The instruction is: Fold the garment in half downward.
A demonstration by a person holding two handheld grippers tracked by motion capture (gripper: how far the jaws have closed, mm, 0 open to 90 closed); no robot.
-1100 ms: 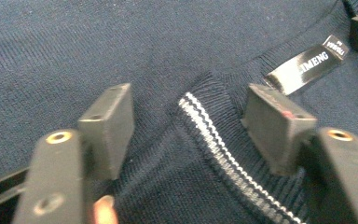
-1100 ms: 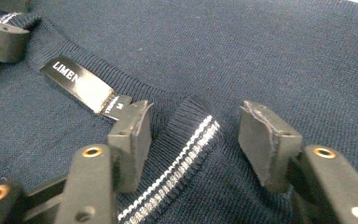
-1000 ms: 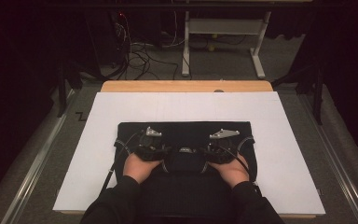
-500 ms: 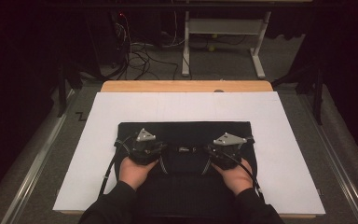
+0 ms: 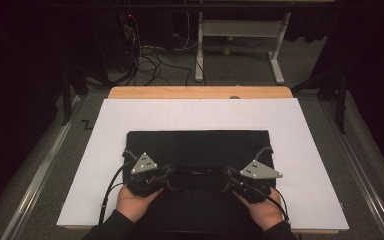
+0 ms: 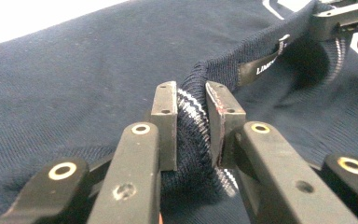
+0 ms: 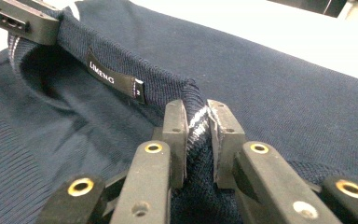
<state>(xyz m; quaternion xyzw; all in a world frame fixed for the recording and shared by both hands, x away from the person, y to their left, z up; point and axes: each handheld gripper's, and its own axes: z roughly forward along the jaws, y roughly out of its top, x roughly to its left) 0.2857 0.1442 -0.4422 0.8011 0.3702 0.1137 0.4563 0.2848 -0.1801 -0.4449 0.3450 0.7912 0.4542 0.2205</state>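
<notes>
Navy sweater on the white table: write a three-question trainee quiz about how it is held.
1. True or false: the left hand-held gripper is shut on the ribbed collar of the navy sweater.
2. What hangs inside the collar between the two grippers? A) a brand label B) a price tag C) a button
3. Which part does the right hand-held gripper pinch?

Key: 1 true. 2 A, the brand label. 3 The striped collar edge.
</notes>
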